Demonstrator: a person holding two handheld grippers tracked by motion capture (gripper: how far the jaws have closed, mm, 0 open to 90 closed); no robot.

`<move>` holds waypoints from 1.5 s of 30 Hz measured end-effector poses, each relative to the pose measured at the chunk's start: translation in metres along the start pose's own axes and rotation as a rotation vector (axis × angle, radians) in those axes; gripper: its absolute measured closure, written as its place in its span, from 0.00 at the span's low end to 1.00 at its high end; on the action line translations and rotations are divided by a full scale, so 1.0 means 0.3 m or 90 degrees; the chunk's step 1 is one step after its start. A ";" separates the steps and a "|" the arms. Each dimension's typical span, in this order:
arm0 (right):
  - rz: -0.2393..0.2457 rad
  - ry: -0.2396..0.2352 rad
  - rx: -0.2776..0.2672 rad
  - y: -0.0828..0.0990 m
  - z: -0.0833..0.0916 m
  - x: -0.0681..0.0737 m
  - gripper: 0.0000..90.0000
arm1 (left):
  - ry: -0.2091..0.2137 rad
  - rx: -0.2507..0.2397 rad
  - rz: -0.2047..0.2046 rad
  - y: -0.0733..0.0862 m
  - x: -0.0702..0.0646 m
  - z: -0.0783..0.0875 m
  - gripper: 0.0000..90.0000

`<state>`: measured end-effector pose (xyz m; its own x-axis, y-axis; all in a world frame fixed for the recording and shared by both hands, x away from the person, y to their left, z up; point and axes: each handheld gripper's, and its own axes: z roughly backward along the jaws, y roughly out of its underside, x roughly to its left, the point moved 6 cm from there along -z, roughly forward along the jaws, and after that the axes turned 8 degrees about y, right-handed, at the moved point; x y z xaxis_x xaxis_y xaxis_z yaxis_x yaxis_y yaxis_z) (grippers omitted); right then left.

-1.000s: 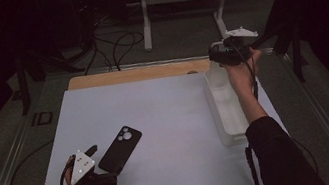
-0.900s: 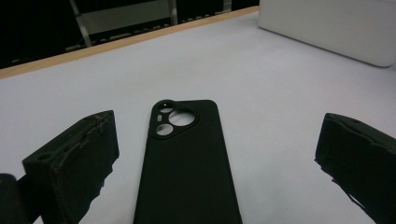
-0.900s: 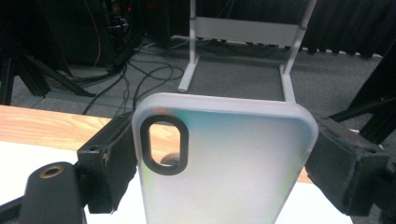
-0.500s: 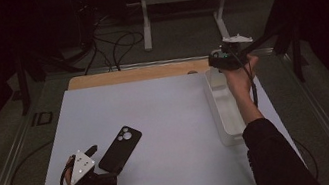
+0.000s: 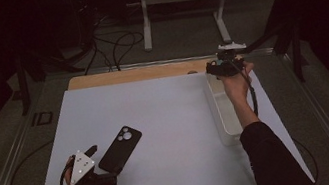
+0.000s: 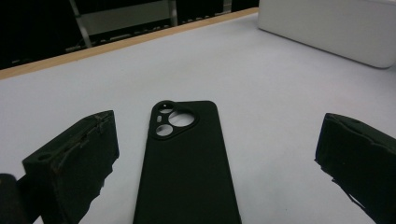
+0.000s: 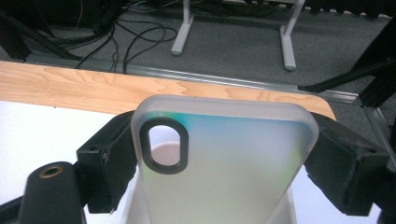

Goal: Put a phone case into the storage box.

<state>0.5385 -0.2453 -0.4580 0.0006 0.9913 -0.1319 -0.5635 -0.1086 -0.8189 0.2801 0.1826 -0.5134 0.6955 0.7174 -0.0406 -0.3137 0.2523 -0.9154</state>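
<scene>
From the high view, the left gripper (image 5: 93, 157) lay low at the near left of the white table (image 5: 166, 117), its tips beside a black case (image 5: 120, 148) that rested flat, camera cutout pointing away from the person. That view was too coarse to show how the jaws stood. The left gripper view settled it: the two black jaws stood wide apart, one on either side of the black case (image 6: 187, 158), neither touching it. The same view caught the side wall of a white bin (image 6: 336, 28) at the upper right and the wooden table edge (image 6: 126, 41) behind.

The right gripper (image 5: 225, 66) hung over the far end of the bin (image 5: 224, 113), which sat along the table's right side. From above, whatever it carried was too small to tell. The right gripper view made it plain: a frosted clear case (image 7: 224, 158) stood upright between the jaws, clamped by its two long edges, its oval camera hole at the upper left. Below it showed the inside of the bin (image 7: 133, 205), and beyond it the wooden strip (image 7: 93, 88), floor cables (image 7: 135, 32) and a stand's metal legs (image 7: 184, 28).
</scene>
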 end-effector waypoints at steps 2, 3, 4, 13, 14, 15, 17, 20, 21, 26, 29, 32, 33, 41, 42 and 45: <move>0.000 -0.001 0.002 0.003 -0.002 0.005 0.18 | 0.000 0.001 -0.001 0.000 0.000 0.000 0.00; 0.003 -0.001 0.001 0.004 -0.003 0.005 0.18 | 0.000 0.002 -0.002 0.001 0.000 -0.001 0.00; 0.005 0.000 0.003 0.005 -0.005 0.006 0.18 | 0.001 0.002 -0.002 0.001 -0.001 -0.001 0.00; 0.001 0.009 0.031 0.035 -0.033 0.003 0.18 | 0.001 0.002 -0.002 0.000 -0.001 -0.001 0.00; 0.000 0.009 0.026 0.035 -0.034 0.003 0.18 | 0.001 0.002 -0.002 0.001 -0.001 -0.001 0.00; -0.002 0.007 0.026 0.035 -0.035 0.002 0.18 | 0.001 0.003 -0.002 0.001 -0.001 -0.001 0.00; -0.002 0.007 0.028 0.033 -0.039 0.002 0.18 | 0.001 0.003 -0.001 0.001 -0.001 -0.002 0.00; -0.006 -0.002 0.038 0.033 -0.048 0.002 0.15 | 0.002 0.002 -0.002 0.001 -0.002 -0.002 0.00; -0.008 -0.004 0.043 0.034 -0.052 0.001 0.13 | 0.002 0.002 -0.002 0.001 -0.002 -0.001 0.00; -0.010 0.000 0.039 0.033 -0.057 -0.001 0.10 | 0.001 0.002 -0.001 0.001 0.000 0.000 0.00; -0.016 0.002 0.029 0.025 -0.050 -0.007 0.10 | 0.002 0.002 -0.001 0.001 -0.001 -0.001 0.00; -0.016 0.002 0.020 0.019 -0.041 -0.010 0.10 | 0.002 0.002 -0.001 0.001 -0.001 -0.001 0.00; -0.018 0.001 0.016 0.016 -0.038 -0.011 0.10 | 0.002 0.001 -0.001 0.001 -0.001 -0.001 0.00; -0.021 -0.020 -0.009 -0.003 -0.002 -0.004 0.10 | 0.002 0.002 -0.001 0.001 -0.003 -0.002 0.00; -0.023 -0.026 -0.012 -0.005 0.004 0.000 0.10 | 0.001 0.002 -0.001 0.001 -0.002 -0.002 0.00; -0.024 -0.051 -0.022 -0.005 0.028 0.015 0.10 | 0.000 0.002 0.001 0.002 0.000 -0.001 0.00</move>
<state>0.5325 -0.2400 -0.4526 -0.0463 0.9973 -0.0570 -0.5361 -0.0730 -0.8410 0.2800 0.1825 -0.5139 0.6953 0.7176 -0.0414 -0.3161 0.2536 -0.9142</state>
